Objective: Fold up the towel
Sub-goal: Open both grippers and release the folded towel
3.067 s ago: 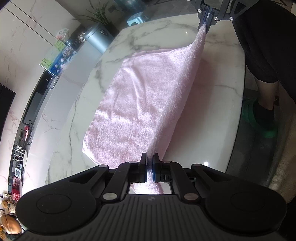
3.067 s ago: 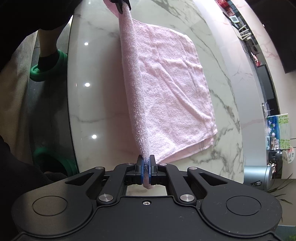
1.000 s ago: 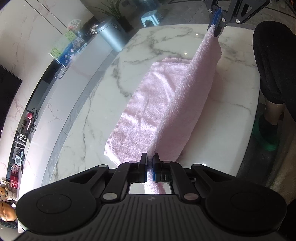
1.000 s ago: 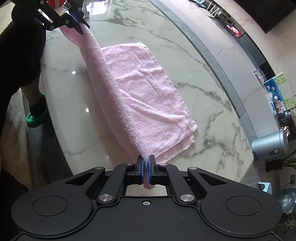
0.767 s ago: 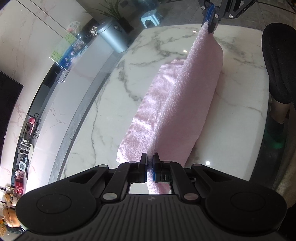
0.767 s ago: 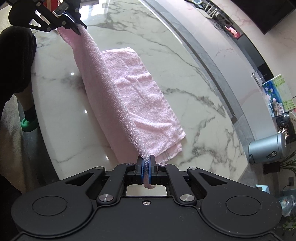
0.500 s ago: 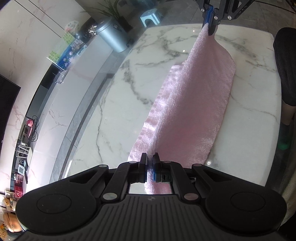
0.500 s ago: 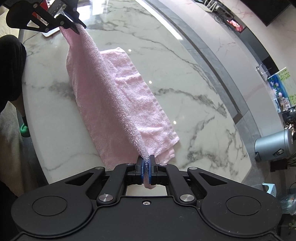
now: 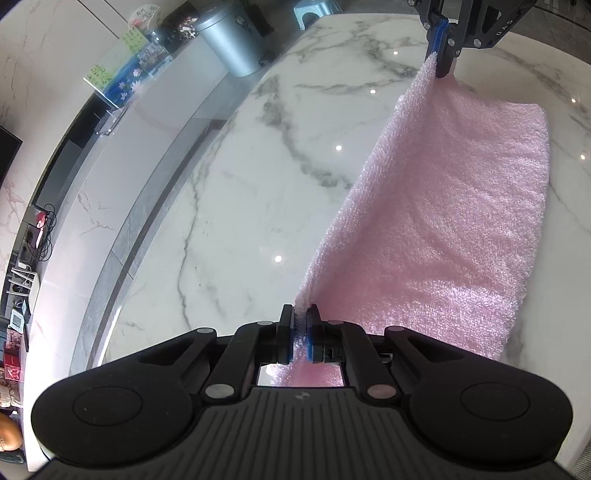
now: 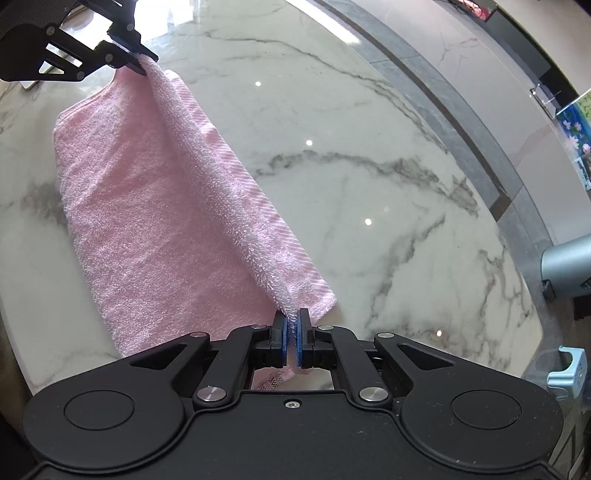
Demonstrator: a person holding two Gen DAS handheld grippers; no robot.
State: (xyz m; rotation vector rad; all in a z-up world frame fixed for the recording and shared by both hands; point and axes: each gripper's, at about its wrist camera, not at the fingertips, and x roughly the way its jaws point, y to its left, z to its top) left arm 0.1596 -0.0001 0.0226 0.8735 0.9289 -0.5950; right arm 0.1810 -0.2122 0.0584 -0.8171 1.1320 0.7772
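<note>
A pink towel [image 9: 443, 206] lies on the white marble table [image 9: 229, 206], folded over on itself lengthwise. My left gripper [image 9: 300, 314] is shut on one corner of the towel's upper edge. My right gripper [image 10: 292, 319] is shut on the other corner of that edge. The held edge runs taut between the two grippers, just above the lower layer [image 10: 266, 218], whose far strip shows beyond it. The right gripper also shows in the left wrist view [image 9: 443, 70], and the left gripper in the right wrist view [image 10: 142, 68].
A grey cylindrical bin [image 9: 229, 40] and a small blue stool [image 9: 314, 9] stand on the floor past the table's far side. A low white cabinet with pictures [image 9: 122, 70] runs along the wall. The table's curved edge [image 10: 532, 295] lies to the right.
Both grippers have carried the held edge across the towel toward the far side and lowered it. The upper layer now covers most of the lower one.
</note>
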